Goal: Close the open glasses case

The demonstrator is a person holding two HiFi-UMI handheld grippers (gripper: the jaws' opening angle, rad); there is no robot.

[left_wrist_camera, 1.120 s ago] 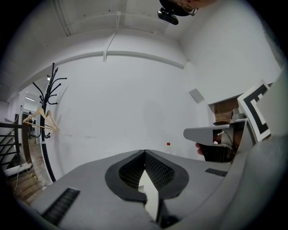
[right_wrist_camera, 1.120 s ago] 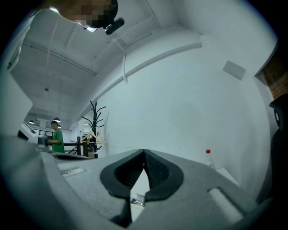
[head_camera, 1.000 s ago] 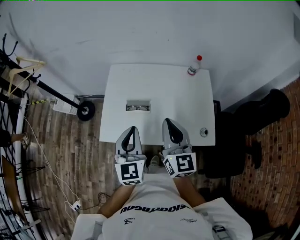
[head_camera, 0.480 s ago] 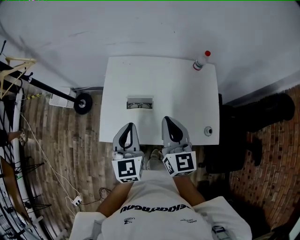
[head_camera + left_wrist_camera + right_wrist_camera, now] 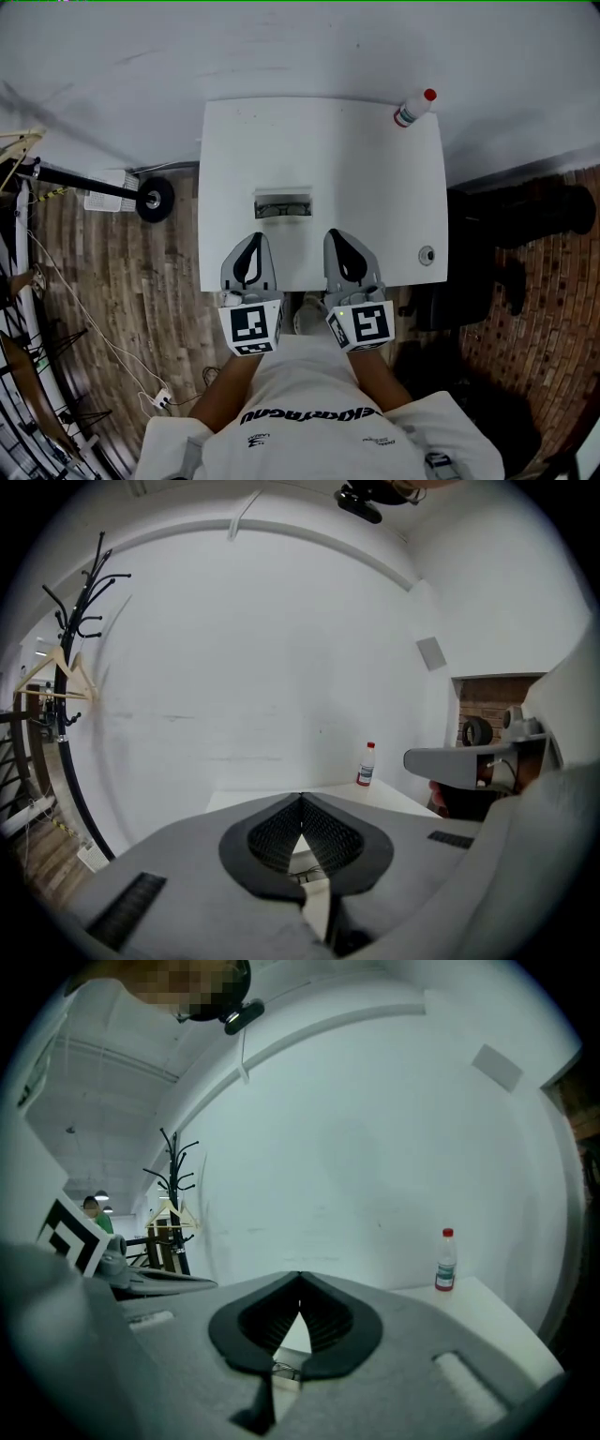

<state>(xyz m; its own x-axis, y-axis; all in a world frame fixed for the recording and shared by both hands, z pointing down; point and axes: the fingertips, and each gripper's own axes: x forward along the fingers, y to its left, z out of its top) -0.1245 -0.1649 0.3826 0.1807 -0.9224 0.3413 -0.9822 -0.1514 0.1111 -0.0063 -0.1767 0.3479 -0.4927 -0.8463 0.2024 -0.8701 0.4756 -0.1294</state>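
Open case point(image 5: 282, 204) at middle of bench point(image 5: 375, 169), just ahead of left gripper point(image 5: 254, 244) and right gripper point(image 5: 337, 241), both clenched empty, apart from it. Reach forward, steady with one, fold lid down gently with other

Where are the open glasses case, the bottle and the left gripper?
glasses case point(image 5: 283, 193): head view, far rim.
bottle point(image 5: 411, 111): head view, body below the red cap.
left gripper point(image 5: 254, 240): head view, the tips.

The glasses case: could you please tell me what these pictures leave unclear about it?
- Head view: glasses case too small to tell its contents or hinge side.
- Left gripper view: left gripper, jaws shut, hides all but a sliver.
- Right gripper view: right gripper does likewise.
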